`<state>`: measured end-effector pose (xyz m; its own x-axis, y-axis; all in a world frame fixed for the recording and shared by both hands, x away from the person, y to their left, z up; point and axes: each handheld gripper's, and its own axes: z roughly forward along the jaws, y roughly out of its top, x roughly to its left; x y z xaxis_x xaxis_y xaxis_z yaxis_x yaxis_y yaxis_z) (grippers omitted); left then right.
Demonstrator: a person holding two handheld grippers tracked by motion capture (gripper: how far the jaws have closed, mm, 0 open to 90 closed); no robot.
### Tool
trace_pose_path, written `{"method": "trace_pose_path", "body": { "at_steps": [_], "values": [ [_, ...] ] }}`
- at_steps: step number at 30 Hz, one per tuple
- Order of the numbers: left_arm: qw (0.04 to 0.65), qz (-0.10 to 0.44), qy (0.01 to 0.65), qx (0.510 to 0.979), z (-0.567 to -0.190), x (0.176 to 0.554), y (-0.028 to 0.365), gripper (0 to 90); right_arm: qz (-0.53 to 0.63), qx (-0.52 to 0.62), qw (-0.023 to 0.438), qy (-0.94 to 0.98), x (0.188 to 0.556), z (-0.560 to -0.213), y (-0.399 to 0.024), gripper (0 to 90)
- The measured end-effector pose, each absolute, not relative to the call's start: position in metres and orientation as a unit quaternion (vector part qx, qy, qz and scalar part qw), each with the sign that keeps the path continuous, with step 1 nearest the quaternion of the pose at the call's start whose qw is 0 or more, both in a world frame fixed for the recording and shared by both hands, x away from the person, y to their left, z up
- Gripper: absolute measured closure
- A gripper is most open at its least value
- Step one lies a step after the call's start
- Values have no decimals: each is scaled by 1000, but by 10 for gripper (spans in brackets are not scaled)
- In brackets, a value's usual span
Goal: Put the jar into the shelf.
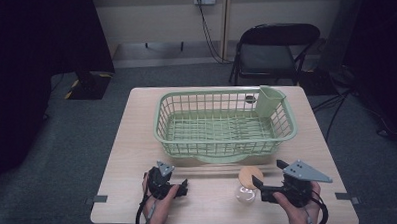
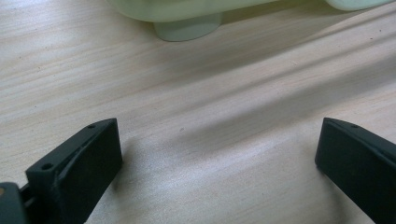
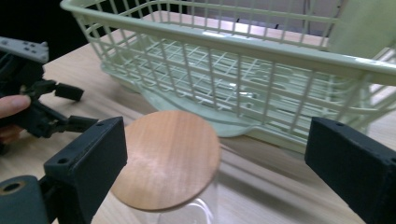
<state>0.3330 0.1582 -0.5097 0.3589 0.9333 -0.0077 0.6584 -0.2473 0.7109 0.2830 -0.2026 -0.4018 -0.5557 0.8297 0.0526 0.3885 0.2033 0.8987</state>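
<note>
A clear glass jar [image 1: 244,194] with a round wooden lid [image 1: 251,175] sits on the table in front of the basket. My right gripper [image 1: 267,173] is open just right of it. In the right gripper view the lid [image 3: 168,158] lies between the two spread jaws, nearer the left one, and nothing touches it. My left gripper [image 1: 183,187] rests low at the front left of the table, open. In its own view my left gripper [image 2: 217,140] has bare wood between its jaws.
A pale green plastic basket [image 1: 161,121] takes up the middle of the wooden table [image 1: 130,139], with a green cup holder [image 1: 270,100] at its back right corner. Its foot [image 2: 187,28] is close ahead of the left gripper. A black folding chair [image 1: 273,49] stands behind the table.
</note>
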Motion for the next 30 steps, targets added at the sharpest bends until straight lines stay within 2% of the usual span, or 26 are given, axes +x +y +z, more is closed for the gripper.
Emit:
{"method": "trace_pose_path", "body": {
  "at_steps": [15, 27, 30],
  "values": [
    [319, 215, 524, 760, -510, 333, 158, 4, 463, 358, 204, 785, 289, -416, -183, 57],
    [320, 215, 524, 760, -510, 333, 158, 4, 453, 350, 191, 798, 296, -429, -174, 182],
    [320, 215, 524, 760, -510, 333, 158, 4, 446, 351, 206, 797, 295, -429, -173, 227]
  ]
}}
